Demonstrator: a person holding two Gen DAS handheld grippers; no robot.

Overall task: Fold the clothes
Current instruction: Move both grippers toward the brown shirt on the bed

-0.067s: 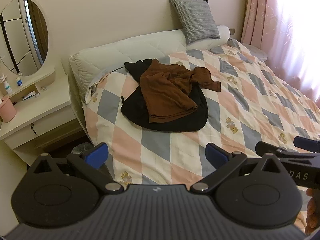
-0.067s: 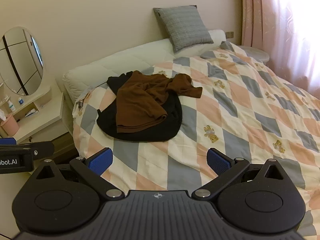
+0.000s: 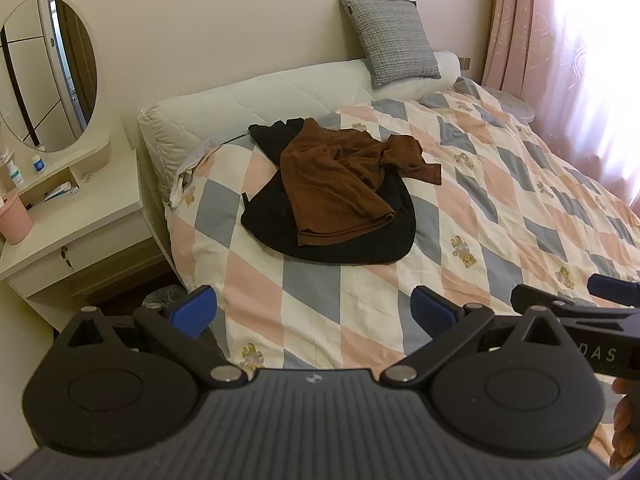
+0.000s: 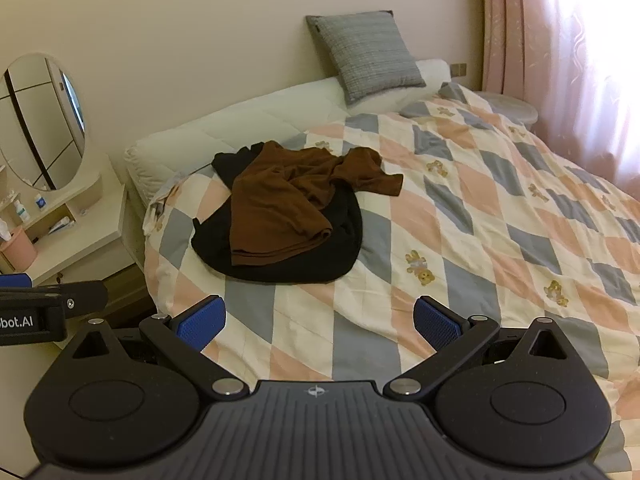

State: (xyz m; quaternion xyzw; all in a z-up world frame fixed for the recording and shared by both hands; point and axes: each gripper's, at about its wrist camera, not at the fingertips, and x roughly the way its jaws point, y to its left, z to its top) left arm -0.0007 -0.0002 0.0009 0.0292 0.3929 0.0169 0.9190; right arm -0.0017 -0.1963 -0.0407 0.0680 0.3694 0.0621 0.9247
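Holding both tools above the near bed edge, you keep the left gripper (image 3: 314, 310) and right gripper (image 4: 320, 322) spread wide, empty. Ahead, the crumpled brown knit shirt (image 3: 340, 184) lies atop the black garment (image 3: 352, 240) on the diamond-patterned quilt (image 3: 500, 208).

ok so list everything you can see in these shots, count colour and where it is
brown shirt: 1, brown, crumpled on top of the black garment
black garment: 1, black, spread on the quilt under the shirt
quilt: 1, pink, grey and cream diamonds with small bears, covering the bed
cushion: 1, grey, propped against the wall at the bed head
white pillow: 1, white, below the cushion
curtain: 1, pink, right of the bed
dressing table: 1, cream, left of the bed
oval mirror: 1, on the dressing table
cup: 1, pink, on the table's left
left gripper: 1, black with blue pads, open, empty
right gripper: 1, same, open, empty
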